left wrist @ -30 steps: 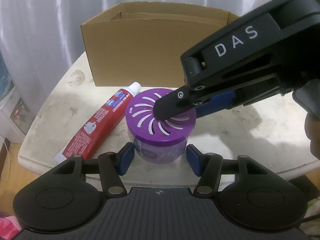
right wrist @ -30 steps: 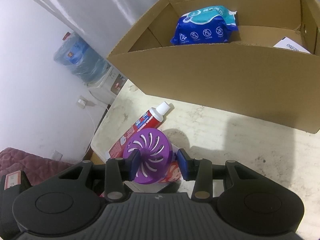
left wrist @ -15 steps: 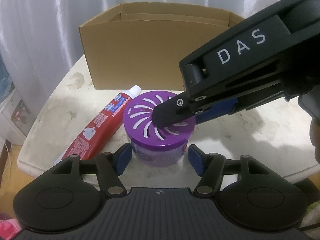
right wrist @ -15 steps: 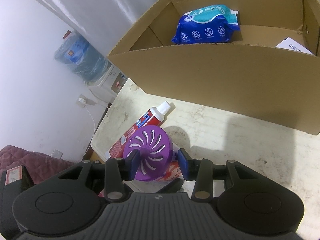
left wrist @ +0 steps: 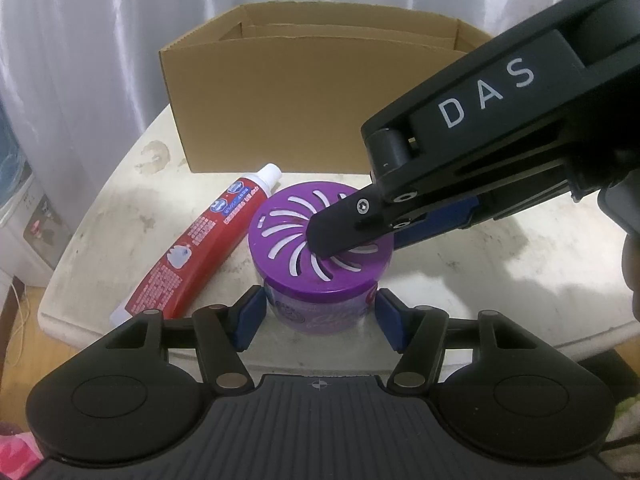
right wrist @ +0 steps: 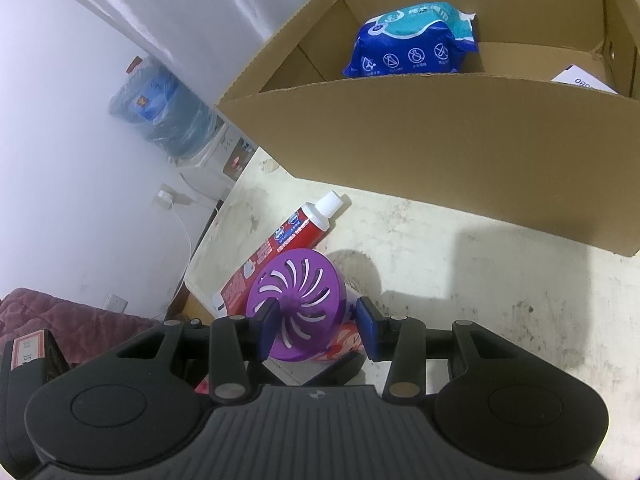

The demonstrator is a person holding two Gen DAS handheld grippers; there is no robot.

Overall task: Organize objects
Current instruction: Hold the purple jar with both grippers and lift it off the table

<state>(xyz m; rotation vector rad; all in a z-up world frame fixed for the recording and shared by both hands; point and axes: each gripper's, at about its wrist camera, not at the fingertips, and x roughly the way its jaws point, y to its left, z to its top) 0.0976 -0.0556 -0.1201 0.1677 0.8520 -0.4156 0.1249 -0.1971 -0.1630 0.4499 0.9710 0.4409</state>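
A purple air freshener jar with a slotted lid stands on the white table, also seen from above in the right wrist view. My left gripper is open, its blue pads to either side of the jar's base. My right gripper comes from the right and straddles the lid, jaws open, not clamped. A red toothpaste tube lies just left of the jar, also in the right wrist view. An open cardboard box stands behind; in it lies a blue wipes pack.
The white table is stained; its front and left edges are near the jar. A water dispenser stands on the floor to the left. A white label lies in the box's right part. A white curtain hangs behind.
Both grippers have stayed around the jar. The left gripper view has shifted slightly and the jar sits a little lower between its pads. The right gripper stays over the lid.
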